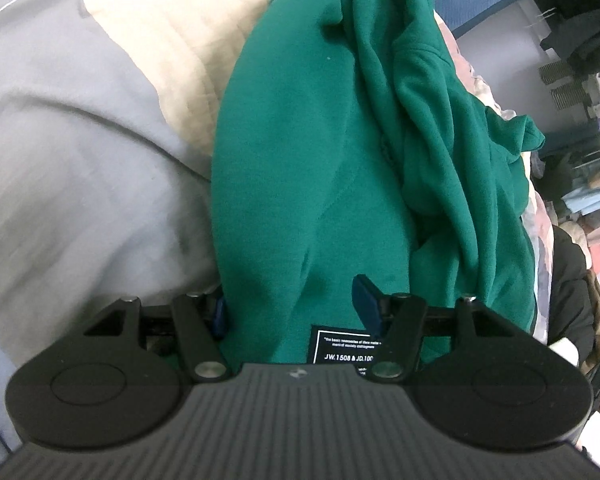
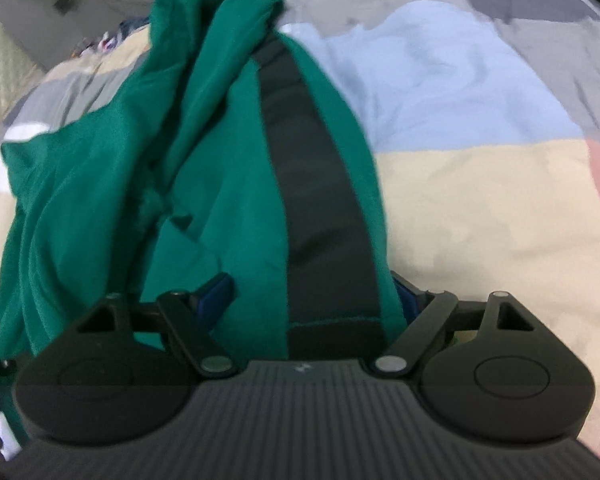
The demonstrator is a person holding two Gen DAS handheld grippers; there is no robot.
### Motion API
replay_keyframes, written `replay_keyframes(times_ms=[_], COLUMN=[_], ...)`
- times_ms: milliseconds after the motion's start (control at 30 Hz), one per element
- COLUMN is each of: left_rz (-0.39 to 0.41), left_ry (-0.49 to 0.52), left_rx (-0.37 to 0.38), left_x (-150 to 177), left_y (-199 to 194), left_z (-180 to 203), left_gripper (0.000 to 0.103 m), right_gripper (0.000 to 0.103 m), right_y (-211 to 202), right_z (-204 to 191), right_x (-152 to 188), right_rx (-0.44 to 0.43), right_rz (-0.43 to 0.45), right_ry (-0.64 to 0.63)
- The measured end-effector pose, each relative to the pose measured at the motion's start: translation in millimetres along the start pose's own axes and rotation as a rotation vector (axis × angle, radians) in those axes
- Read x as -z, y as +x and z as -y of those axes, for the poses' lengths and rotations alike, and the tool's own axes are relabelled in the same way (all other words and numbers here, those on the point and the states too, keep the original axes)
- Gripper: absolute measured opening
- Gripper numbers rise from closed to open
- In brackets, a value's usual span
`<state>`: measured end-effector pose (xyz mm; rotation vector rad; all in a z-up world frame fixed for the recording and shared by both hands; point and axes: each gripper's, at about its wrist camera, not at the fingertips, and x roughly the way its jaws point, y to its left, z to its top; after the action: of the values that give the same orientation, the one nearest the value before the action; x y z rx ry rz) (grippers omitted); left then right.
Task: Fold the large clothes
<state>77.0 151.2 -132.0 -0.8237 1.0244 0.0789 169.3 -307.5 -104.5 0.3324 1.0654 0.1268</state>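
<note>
With each hand-held gripper, left (image 1: 292,304) and right (image 2: 312,292), spread around the green garment (image 1: 320,152), both should pinch only its near edge before lifting it off the bed (image 2: 480,208).

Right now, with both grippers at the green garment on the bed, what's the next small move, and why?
Probably close both grippers on the cloth. The green garment lies bunched on the patchwork bedspread, its near edge between the blue pads of the left gripper and the right gripper, neither clearly pinching yet.

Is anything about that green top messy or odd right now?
Yes. The green garment is not laid flat: its far end is bunched into twisted ridges on the patchwork bedcover. Nothing looks torn or spilled.
</note>
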Motion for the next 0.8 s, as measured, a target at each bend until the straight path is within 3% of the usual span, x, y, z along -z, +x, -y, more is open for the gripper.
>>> replay_keyframes(times_ms=[33, 67, 133, 200, 267, 333, 467, 600, 800], left_rz=[0.004, 0.007, 0.020, 0.030, 0.052, 0.078, 0.120, 0.150, 0.183], left_ry=[0.004, 0.014, 0.020, 0.001, -0.020, -0.038, -0.092, -0.095, -0.084], left_rx=[-0.008, -0.019, -0.052, -0.065, -0.031, 0.019, 0.163, 0.229, 0.333], left_x=[0.8, 0.4, 2.2, 1.9, 0.1, -1.0, -2.4, -4.0, 7.9], left_y=[0.3, 0.3, -2.1, -6.0, -14.5, -28.2, -67.5, -105.1, -162.1], left_z=[1.5, 0.1, 1.3, -2.5, -5.9, -8.2, -14.5, -6.5, -3.5], left_gripper=[0.064, 0.059, 0.041, 0.016, 0.011, 0.010, 0.009, 0.008, 0.008], right_gripper=[0.056, 0.046, 0.027, 0.017, 0.013, 0.010, 0.009, 0.009, 0.009], right_y=[-1.4, -4.1, -13.7, -26.4, -41.0, -54.0, -78.9, -100.6, -149.8], right_z=[-0.8, -1.5, -2.5, -0.7, 6.8, 16.8, 27.2, 27.9, 19.8], right_x=[0.4, 1.0, 2.4, 3.6, 3.1, 0.7, -2.8, -9.8, -9.6], right_rx=[-0.007, -0.027, -0.062, -0.079, -0.131, -0.240, -0.415, -0.526, -0.659], right_rz=[0.003, 0.007, 0.021, 0.055, 0.083, 0.089, 0.113, 0.118, 0.171], right_ry=[-0.006, -0.005, 0.012, 0.025, 0.068, 0.134, 0.218, 0.265, 0.228])
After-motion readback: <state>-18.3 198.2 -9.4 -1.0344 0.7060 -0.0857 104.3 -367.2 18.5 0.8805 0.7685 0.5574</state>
